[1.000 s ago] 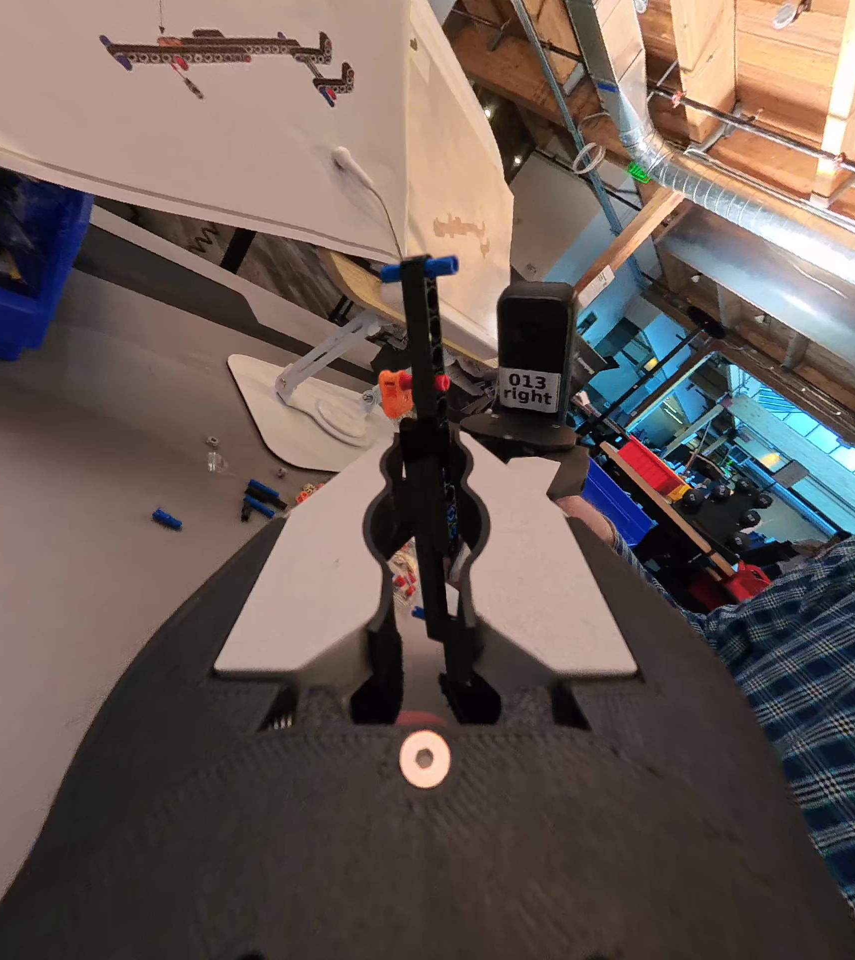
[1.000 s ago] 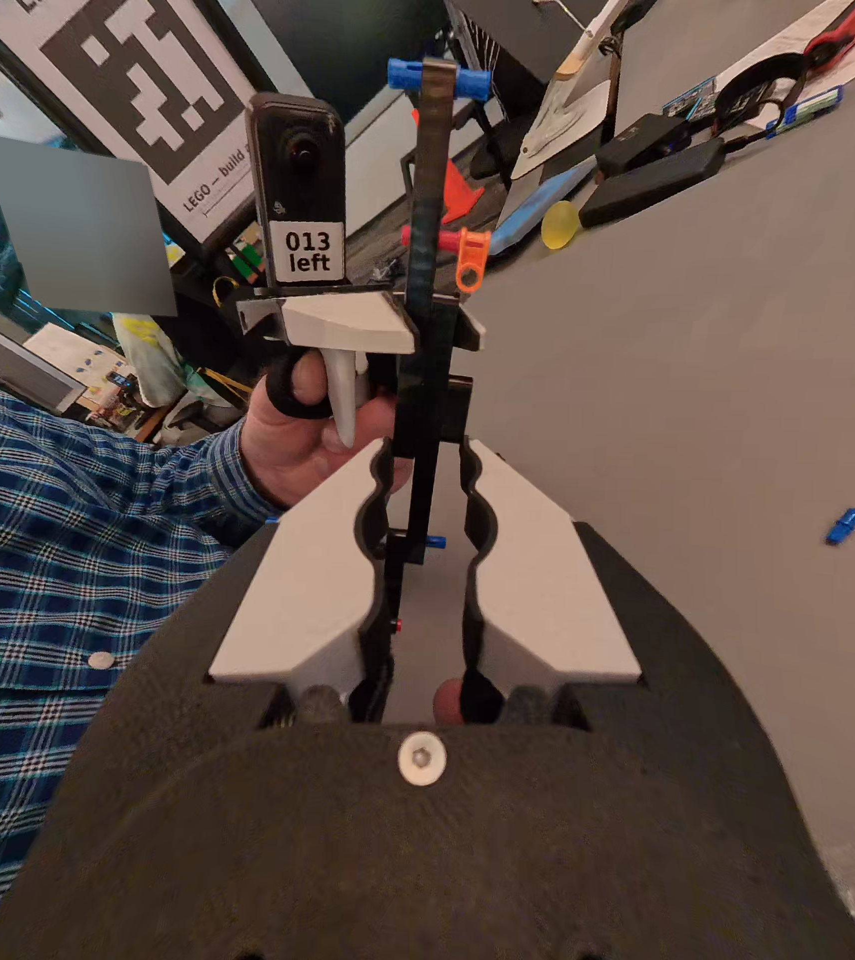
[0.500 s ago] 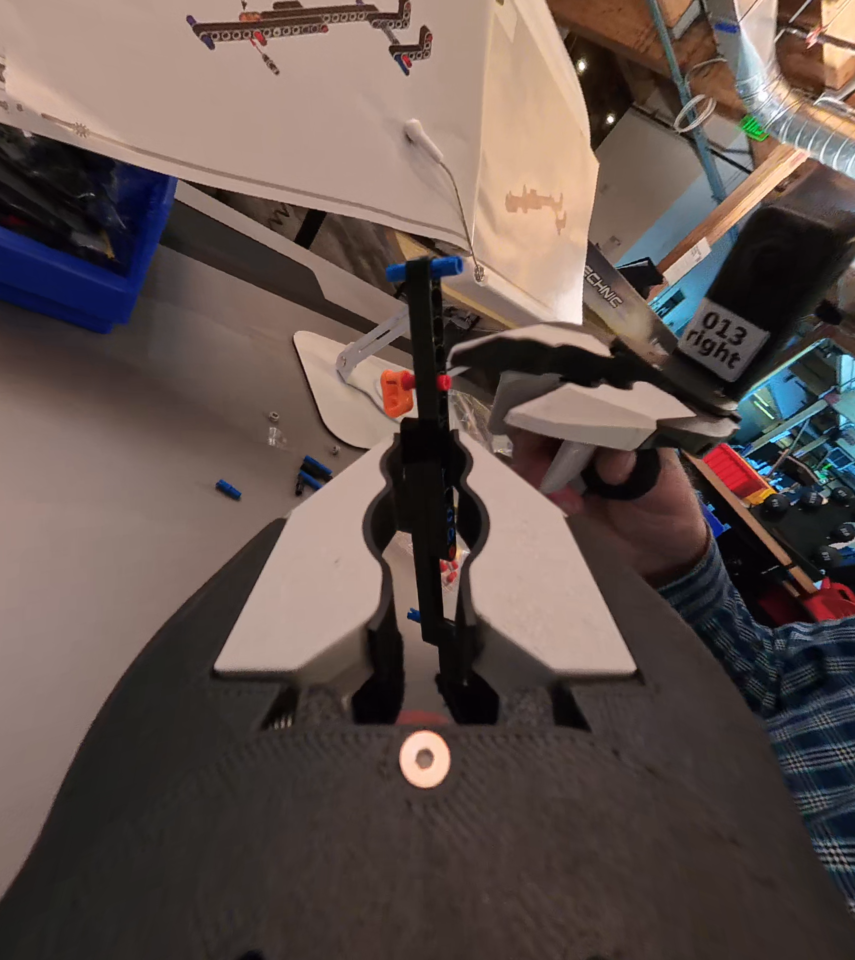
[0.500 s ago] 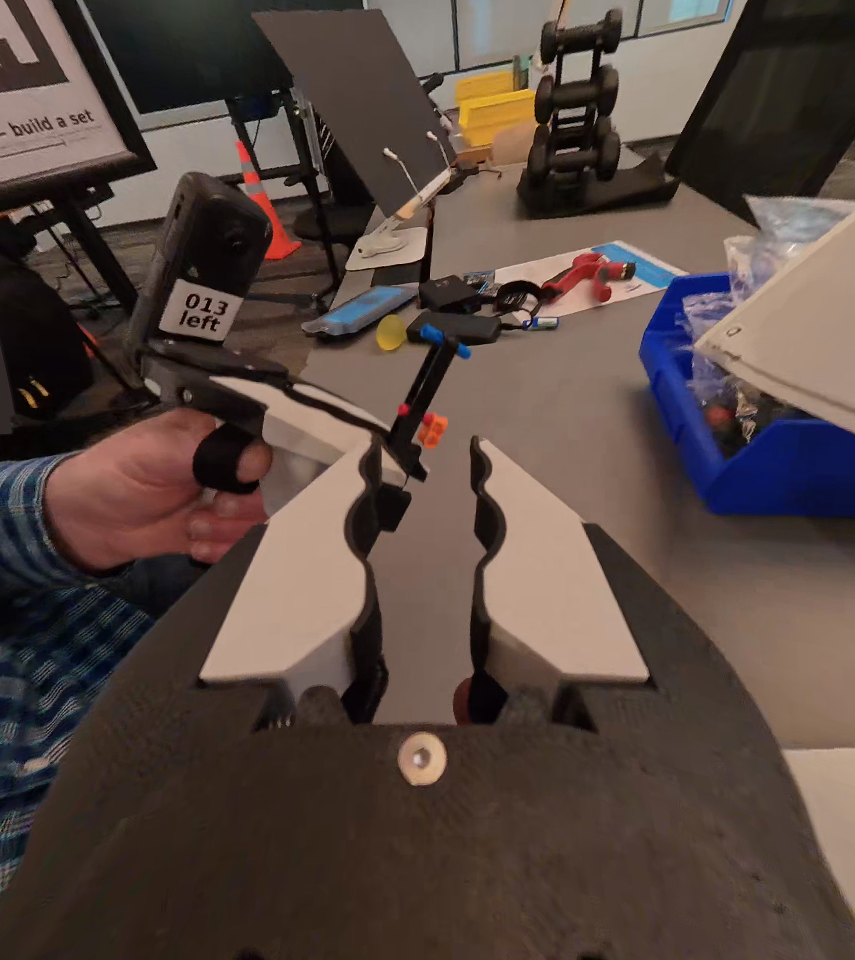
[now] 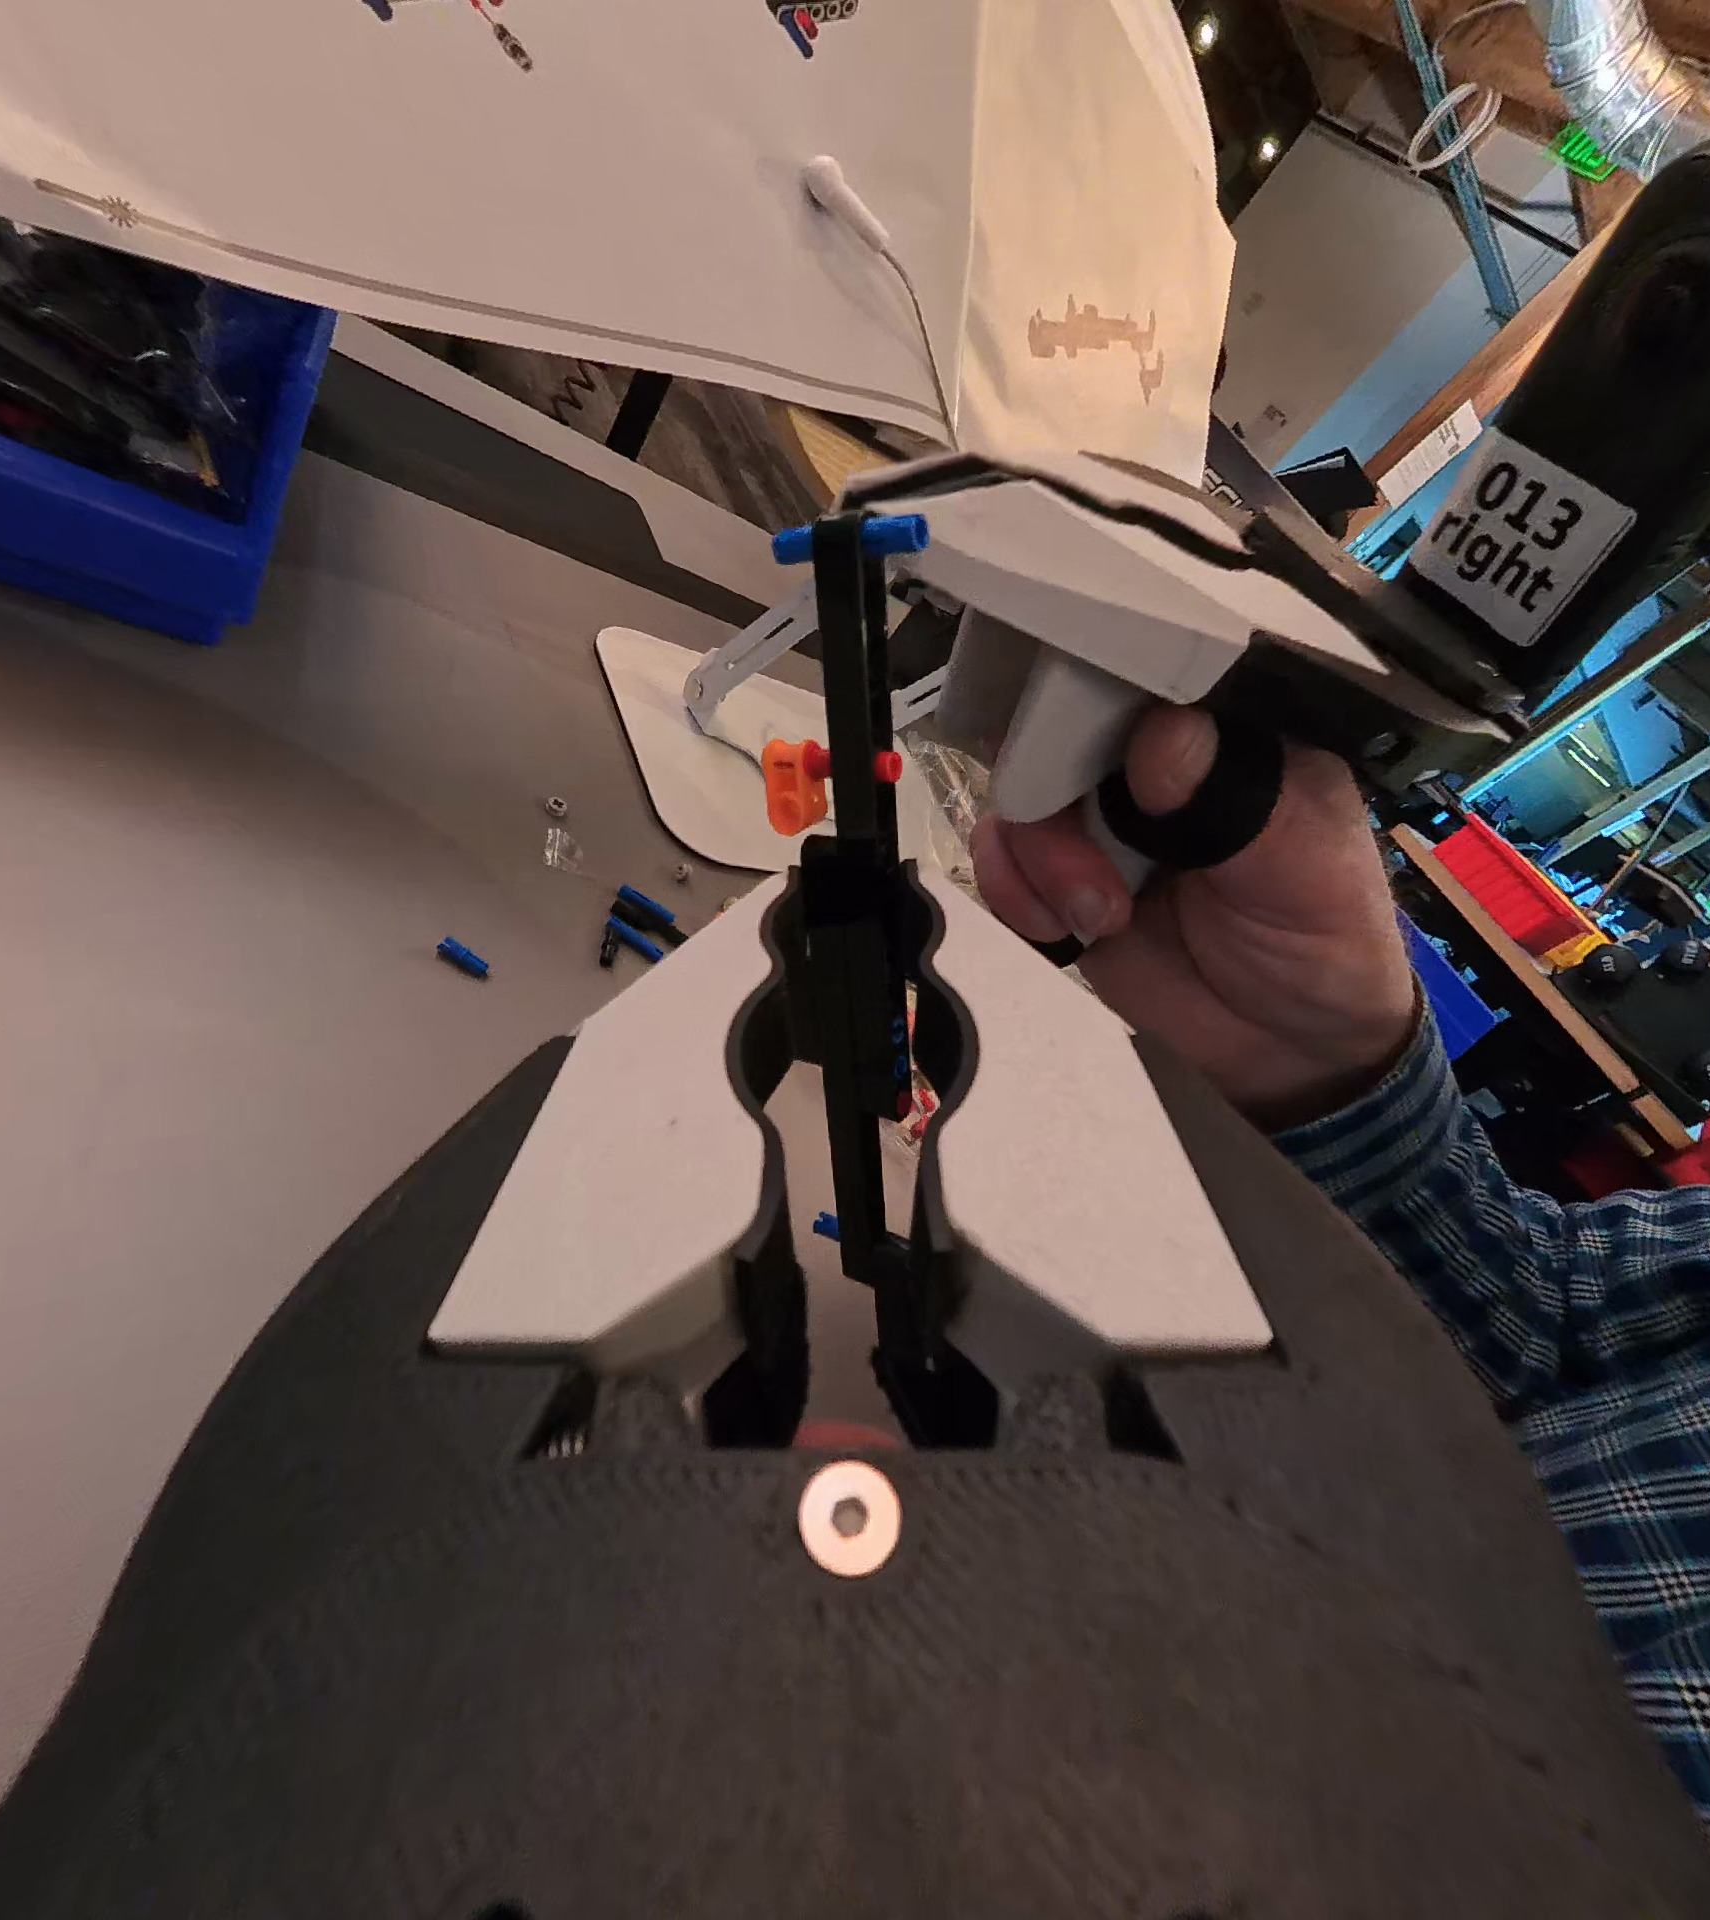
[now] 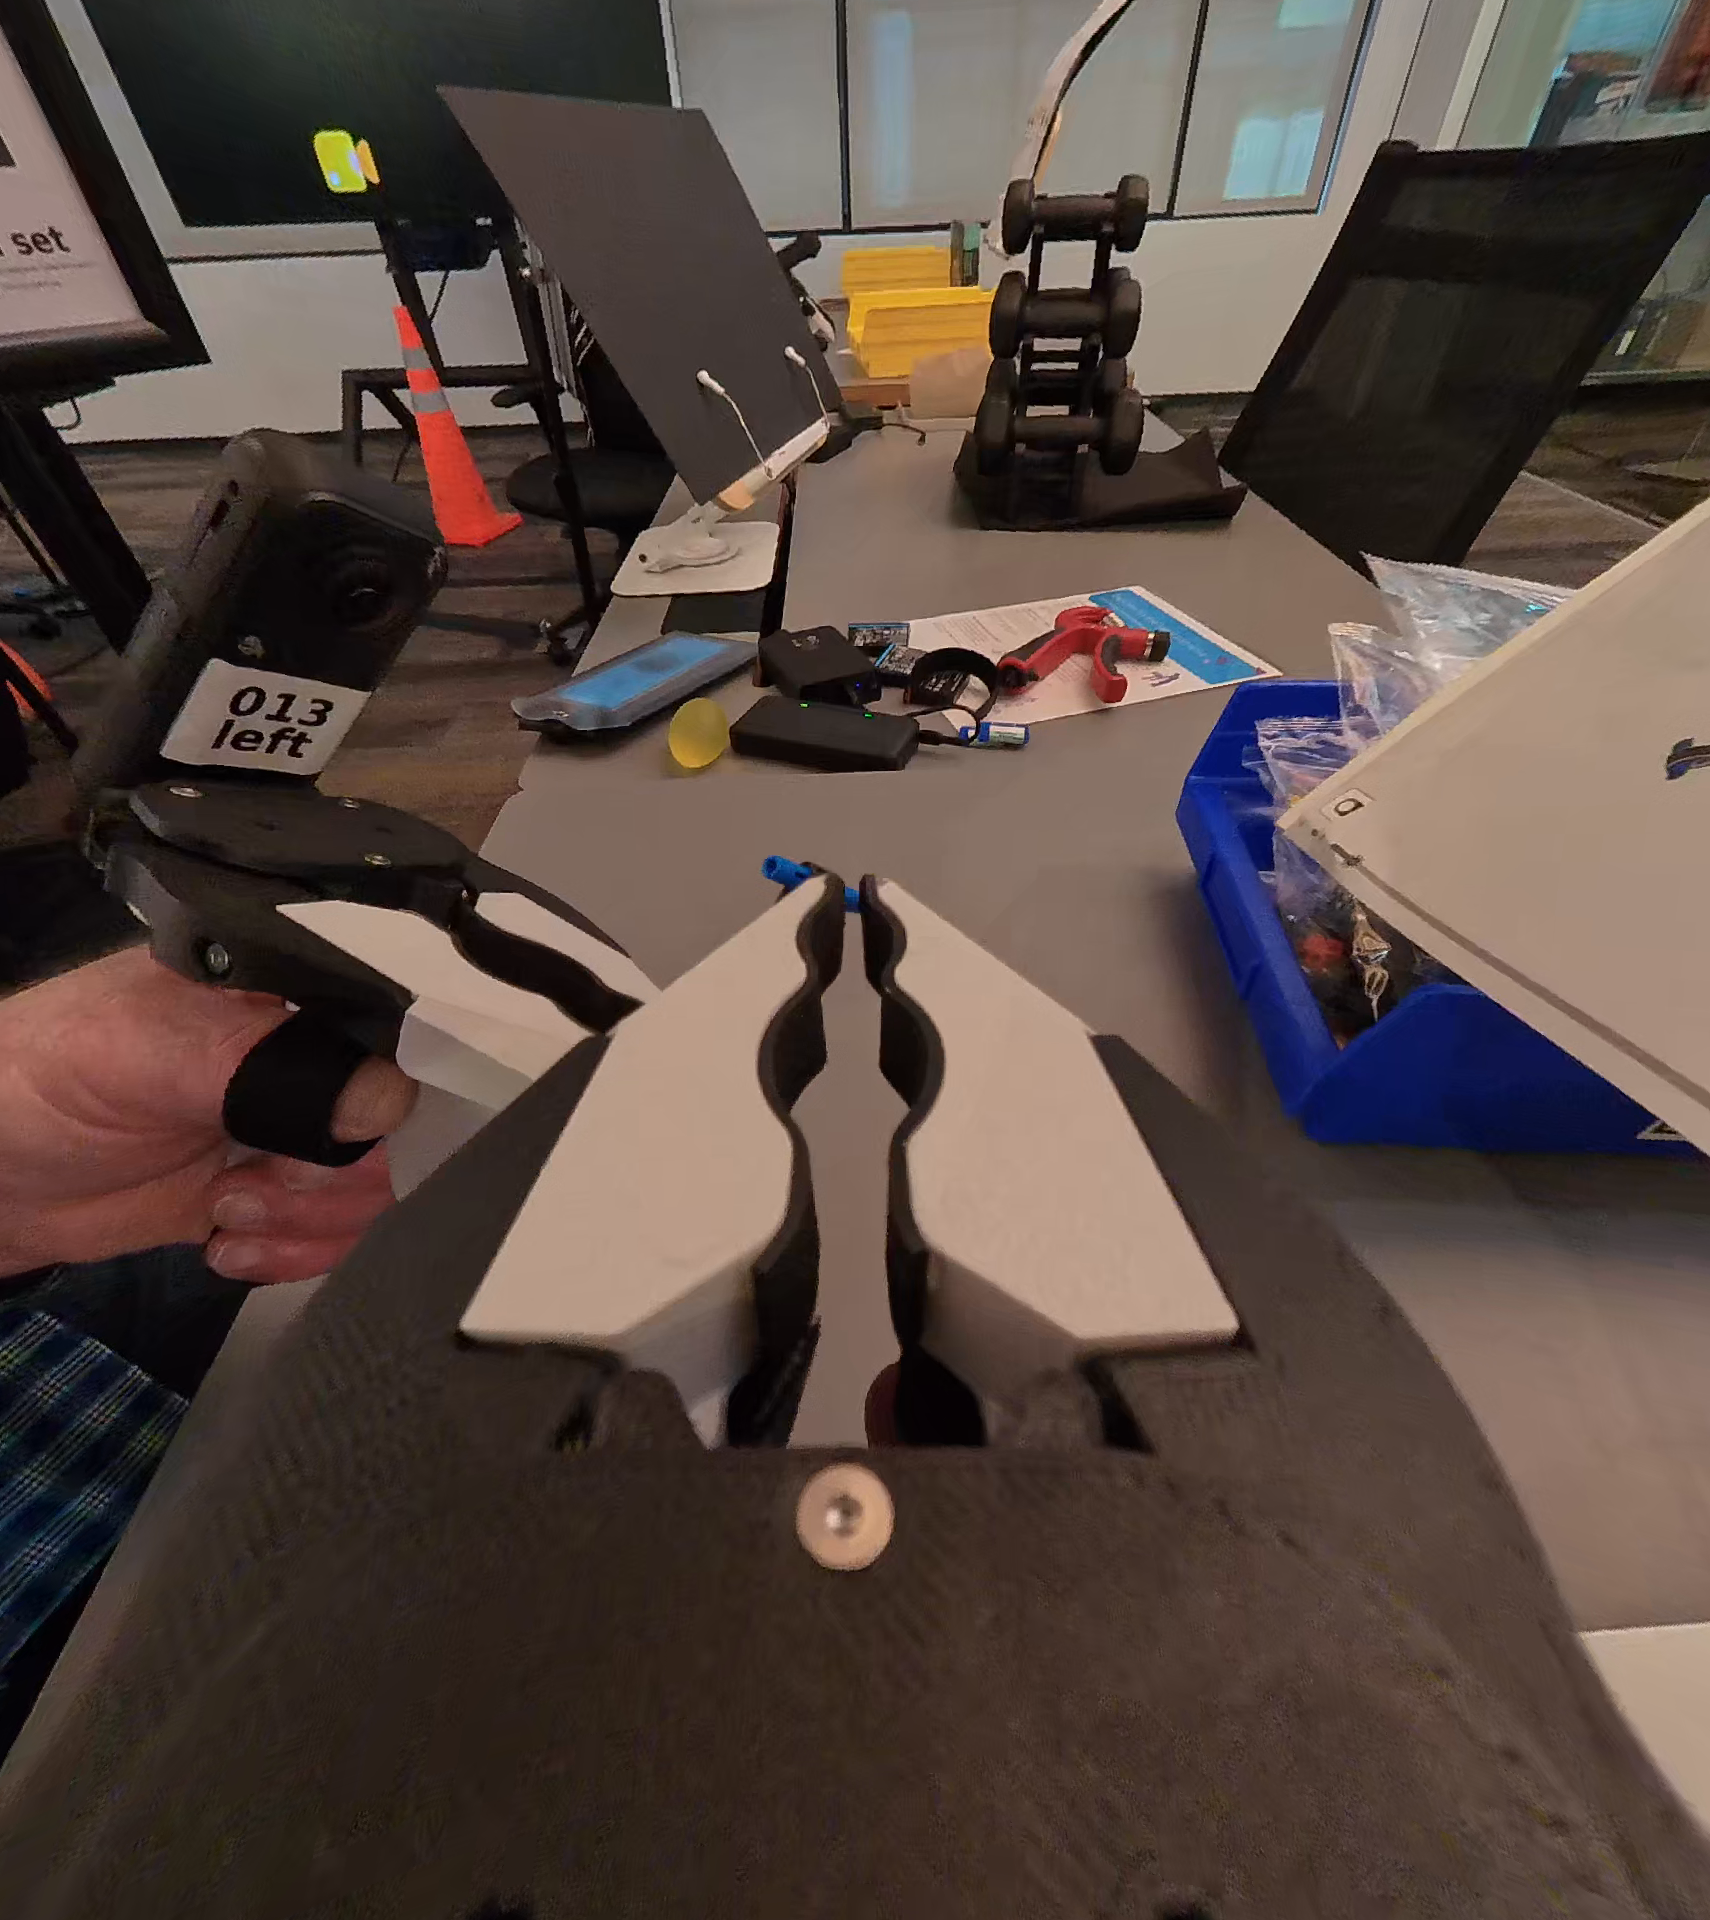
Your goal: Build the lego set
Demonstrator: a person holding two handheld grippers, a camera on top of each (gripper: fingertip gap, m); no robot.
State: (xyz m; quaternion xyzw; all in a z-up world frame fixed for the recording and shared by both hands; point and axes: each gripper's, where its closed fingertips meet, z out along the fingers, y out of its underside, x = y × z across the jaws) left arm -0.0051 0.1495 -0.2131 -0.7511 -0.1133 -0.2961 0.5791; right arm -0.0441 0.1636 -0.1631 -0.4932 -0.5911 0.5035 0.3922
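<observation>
My left gripper [image 5: 851, 914] is shut on a black lego beam assembly [image 5: 851, 675] and holds it upright above the grey table. The beam has a blue pin [image 5: 799, 542] across its top end, with an orange connector [image 5: 794, 800] and a red pin halfway up. My right gripper [image 6: 853, 888] has its fingers nearly together, tips right at the blue pin [image 6: 783, 868]; I cannot tell whether it pinches it. It also shows in the left wrist view [image 5: 872, 504], at the beam's top. The left gripper [image 6: 602, 997] sits left of it, the beam hidden.
A blue parts bin [image 6: 1453, 1081] with bagged pieces stands under a tilted instruction sheet [image 6: 1609, 935]. Loose blue and black pins [image 5: 638, 920] lie on the table [image 5: 155, 935] by a white stand base [image 5: 685, 769]. A power bank [image 6: 820, 732] and dumbbell rack [image 6: 1059, 343] sit far off. The gap from one gripper's tips to the other's is roughly 6 cm.
My right gripper let go of the beam's lower part, swung round to its top end and closed its fingers at the blue pin. My left gripper kept holding the beam.
</observation>
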